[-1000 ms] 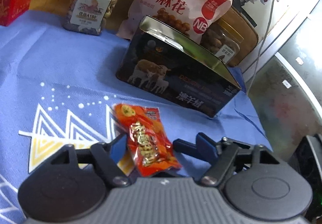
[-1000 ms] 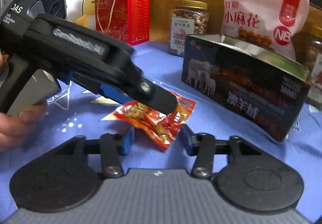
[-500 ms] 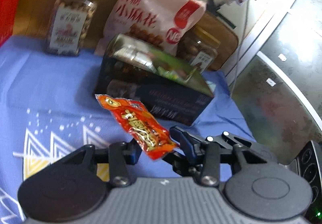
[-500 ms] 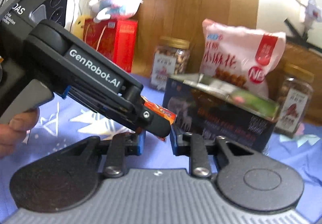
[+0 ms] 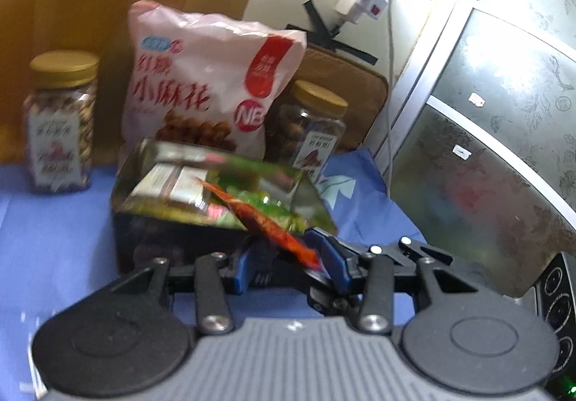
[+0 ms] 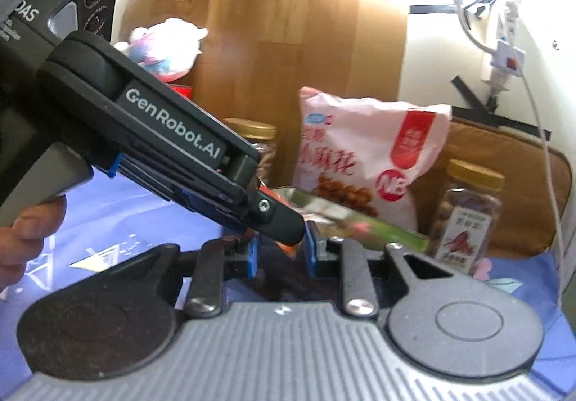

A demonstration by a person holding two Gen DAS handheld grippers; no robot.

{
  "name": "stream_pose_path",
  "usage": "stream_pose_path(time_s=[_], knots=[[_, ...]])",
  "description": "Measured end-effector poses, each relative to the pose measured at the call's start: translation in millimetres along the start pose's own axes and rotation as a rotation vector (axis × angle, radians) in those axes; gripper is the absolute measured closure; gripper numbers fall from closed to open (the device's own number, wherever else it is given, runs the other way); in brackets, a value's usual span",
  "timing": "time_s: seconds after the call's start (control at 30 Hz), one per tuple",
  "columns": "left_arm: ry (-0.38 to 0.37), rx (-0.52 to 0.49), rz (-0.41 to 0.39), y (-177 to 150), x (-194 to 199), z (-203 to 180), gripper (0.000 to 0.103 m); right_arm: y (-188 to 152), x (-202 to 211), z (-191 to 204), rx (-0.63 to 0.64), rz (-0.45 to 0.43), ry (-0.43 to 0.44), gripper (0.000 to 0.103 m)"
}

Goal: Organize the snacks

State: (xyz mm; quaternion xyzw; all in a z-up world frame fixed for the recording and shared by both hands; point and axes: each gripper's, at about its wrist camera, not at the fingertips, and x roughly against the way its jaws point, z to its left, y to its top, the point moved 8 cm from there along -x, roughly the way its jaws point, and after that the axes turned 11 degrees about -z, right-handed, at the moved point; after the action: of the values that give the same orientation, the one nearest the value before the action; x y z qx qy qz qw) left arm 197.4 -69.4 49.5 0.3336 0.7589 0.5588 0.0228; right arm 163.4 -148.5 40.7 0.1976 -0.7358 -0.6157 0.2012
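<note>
Left wrist view is showing the left gripper (image 5: pixel 288 262) hanging right at the near edge of the open tin (image 5: pixel 216 199), with the red snack packet (image 5: pixel 259 221) sticking up out of its jaws and leaning over the tin's contents. The packet's lower end is sitting against the right blue pad, with a visible gap to the left pad, so I can't tell if it's properly pinched. From the right wrist view, the right gripper (image 6: pixel 280 249) is sitting with its jaws spread apart, the left gripper's finger poking between them.
</note>
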Motion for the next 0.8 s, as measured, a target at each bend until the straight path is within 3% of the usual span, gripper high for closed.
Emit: stream_pose_path(time_s=[0.23, 0.37, 0.47, 0.63, 0.8], knots=[[-0.022, -0.016, 0.001, 17, -38, -4, 0.063, -2, -23, -33, -0.020, 0.000, -0.058, 0.078], [-0.003, -0.051, -0.005, 26, -62, -2, 0.063, -6, -42, -46, -0.013, -0.002, -0.088, 0.078], [0.036, -0.034, 0.001, 32, -78, 9, 0.057, -14, -53, -57, 0.001, 0.007, -0.158, 0.076], [0.060, 0.013, -0.026, 35, -71, 25, 0.053, -18, -44, -71, -0.052, -0.002, -0.176, 0.073], [0.129, -0.016, -0.025, 25, -53, 35, 0.051, -20, -44, -70, -0.187, 0.048, -0.121, 0.067]])
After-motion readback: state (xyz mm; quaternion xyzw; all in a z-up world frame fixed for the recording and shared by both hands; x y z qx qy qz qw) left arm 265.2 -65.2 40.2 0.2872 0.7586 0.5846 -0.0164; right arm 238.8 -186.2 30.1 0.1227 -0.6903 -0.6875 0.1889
